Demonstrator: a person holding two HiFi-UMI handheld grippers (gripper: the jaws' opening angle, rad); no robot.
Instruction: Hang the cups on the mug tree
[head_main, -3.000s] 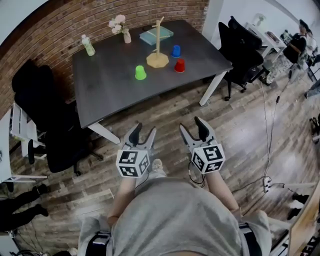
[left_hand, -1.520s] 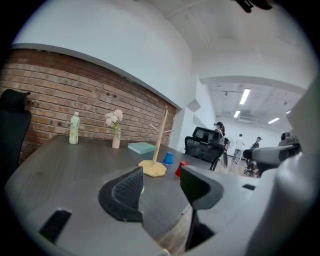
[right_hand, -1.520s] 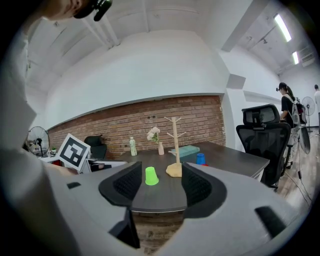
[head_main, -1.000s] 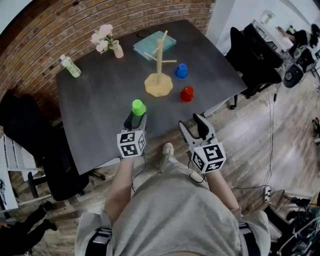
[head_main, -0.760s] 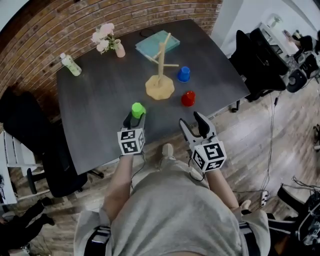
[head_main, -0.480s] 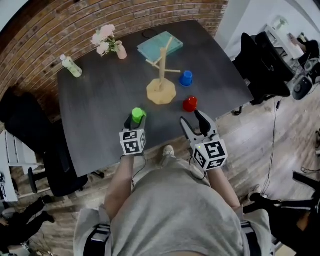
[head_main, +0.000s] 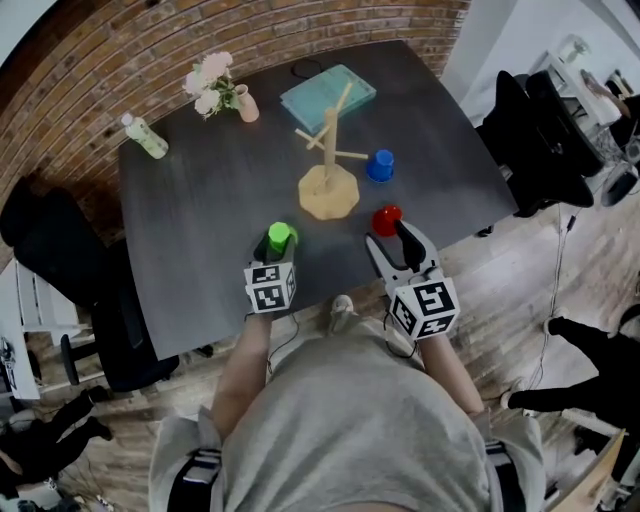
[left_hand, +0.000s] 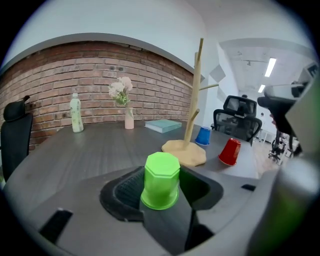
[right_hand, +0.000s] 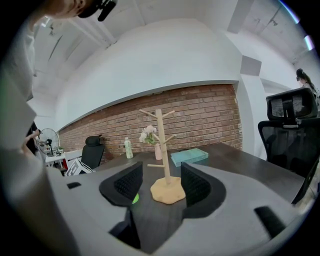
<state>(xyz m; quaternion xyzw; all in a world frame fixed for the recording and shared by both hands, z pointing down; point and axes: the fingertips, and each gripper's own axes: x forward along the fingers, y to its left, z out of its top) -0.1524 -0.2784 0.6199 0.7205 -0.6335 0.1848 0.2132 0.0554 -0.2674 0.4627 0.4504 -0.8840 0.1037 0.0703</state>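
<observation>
Three cups: a green cup (head_main: 281, 237), a red cup (head_main: 387, 218), a blue cup (head_main: 381, 165); one mug tree (head_main: 329, 190); one table (head_main: 200, 220); one vase (head_main: 246, 105) with one bunch of flowers (head_main: 208, 78); one bottle (head_main: 148, 137); one teal book (head_main: 327, 96); two grippers, a left gripper (head_main: 277, 241) and a right gripper (head_main: 388, 237); black chairs, at least two clear enough to count, one chair at the left (head_main: 55, 225), one chair at the right (head_main: 540, 125).

Bright, even indoor light fills every view, leaving only short, soft shadows on the dark worktop (head_main: 200, 230). A ceiling strip light (left_hand: 270, 66) glares white in the left gripper view. Fisheye distortion curves the brick wall (left_hand: 60, 75), corners go black, and the nearest foreground blurs.
</observation>
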